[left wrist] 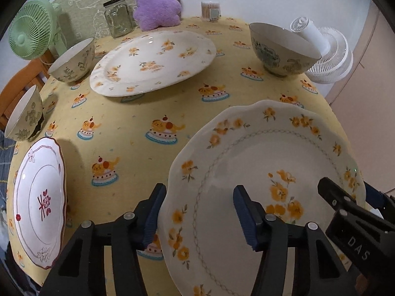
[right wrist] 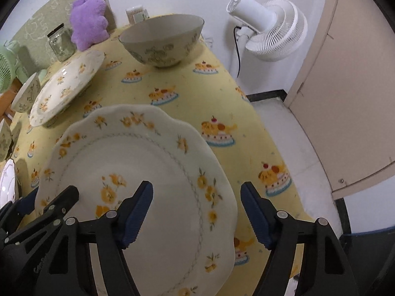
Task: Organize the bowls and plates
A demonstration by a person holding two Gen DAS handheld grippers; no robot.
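The scalloped flower plate lies flat on the table, directly below both sets of jaws. The left gripper straddles the plate's left rim: its outer finger sits outside the edge, over the tablecloth, and its inner finger sits over the plate's well. The right gripper mirrors this on the opposite rim, inner finger over the well, outer finger beyond the edge. Both sets of jaws stand partly apart; no pad visibly presses on the rim, so neither grips the plate yet.

The plate is near-round, so no long axis governs the approach. The controlling relation is rim between fingers, one hand on each side, equally near.

Judged step: closing on the two opposite rims for a two-handed lift. A larger flowered plate stands beyond the jaws and is a likely stacking place.
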